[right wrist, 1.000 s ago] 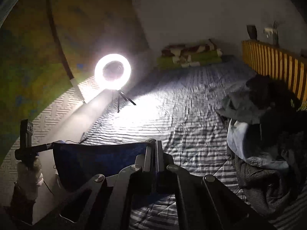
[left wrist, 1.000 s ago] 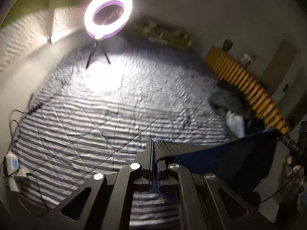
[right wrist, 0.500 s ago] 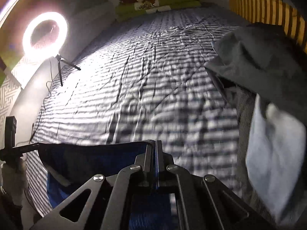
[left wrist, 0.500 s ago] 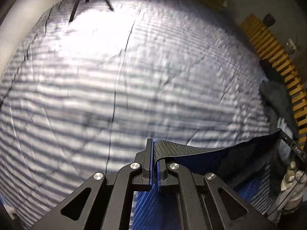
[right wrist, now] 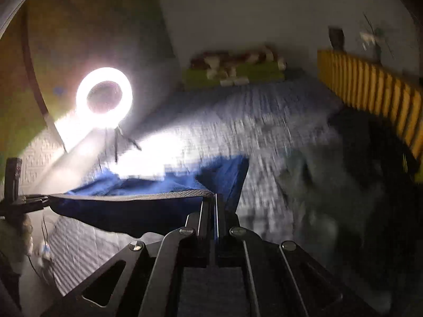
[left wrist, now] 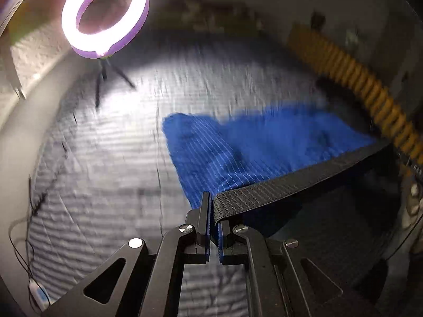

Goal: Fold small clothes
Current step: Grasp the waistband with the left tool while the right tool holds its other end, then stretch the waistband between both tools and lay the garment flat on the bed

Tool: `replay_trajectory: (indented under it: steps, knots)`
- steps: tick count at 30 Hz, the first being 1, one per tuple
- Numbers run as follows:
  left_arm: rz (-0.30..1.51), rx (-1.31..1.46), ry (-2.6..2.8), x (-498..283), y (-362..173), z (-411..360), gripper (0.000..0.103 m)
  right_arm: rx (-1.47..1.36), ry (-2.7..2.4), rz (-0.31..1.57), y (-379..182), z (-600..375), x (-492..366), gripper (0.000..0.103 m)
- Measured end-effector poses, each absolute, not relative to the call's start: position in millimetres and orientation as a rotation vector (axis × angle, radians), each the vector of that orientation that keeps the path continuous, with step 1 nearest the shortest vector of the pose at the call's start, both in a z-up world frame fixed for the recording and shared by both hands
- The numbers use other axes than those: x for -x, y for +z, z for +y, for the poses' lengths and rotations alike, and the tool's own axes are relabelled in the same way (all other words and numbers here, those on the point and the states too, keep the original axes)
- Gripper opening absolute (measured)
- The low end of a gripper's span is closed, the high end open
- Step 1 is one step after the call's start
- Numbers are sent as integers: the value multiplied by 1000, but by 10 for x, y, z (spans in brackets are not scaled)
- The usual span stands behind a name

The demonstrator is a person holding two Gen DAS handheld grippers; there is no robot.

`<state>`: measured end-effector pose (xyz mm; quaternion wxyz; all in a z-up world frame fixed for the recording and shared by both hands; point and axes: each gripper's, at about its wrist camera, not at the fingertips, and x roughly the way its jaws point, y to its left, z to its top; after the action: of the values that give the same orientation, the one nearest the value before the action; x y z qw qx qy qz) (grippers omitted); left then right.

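A pair of blue shorts with thin white stripes and a black elastic waistband lies partly spread on the striped bed cover. My left gripper is shut on the waistband's left end. In the right wrist view my right gripper is shut on the other end of the waistband, which stretches taut to the left gripper at the frame's left edge. The blue shorts fan out ahead of both grippers onto the bed.
A lit ring light on a tripod stands at the bed's far left. A heap of dark and grey clothes lies on the right, by a yellow slatted rail. Folded bedding sits at the far end. Cables trail at the left.
Both grippers swung forward and down with the waistband. The shorts, which hung below the grippers before, now lie spread out ahead on the bed cover.
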<state>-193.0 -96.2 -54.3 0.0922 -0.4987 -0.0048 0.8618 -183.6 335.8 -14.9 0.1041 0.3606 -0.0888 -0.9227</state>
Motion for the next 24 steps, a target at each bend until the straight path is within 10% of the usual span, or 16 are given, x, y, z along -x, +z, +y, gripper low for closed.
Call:
replay_trajectory:
  steps: [8, 14, 24]
  knots:
    - [34, 1847, 2329, 1604, -2128, -713, 9, -1538, -2564, -220, -1721, 3409, 1376, 1]
    - [13, 1795, 2310, 1297, -2109, -785, 66, -1629, -2470, -97, -1898, 3382, 1142, 9]
    - [-110, 1683, 2449, 1781, -1731, -1182, 66, -1501, -2501, -169, -1381, 3407, 1271, 26]
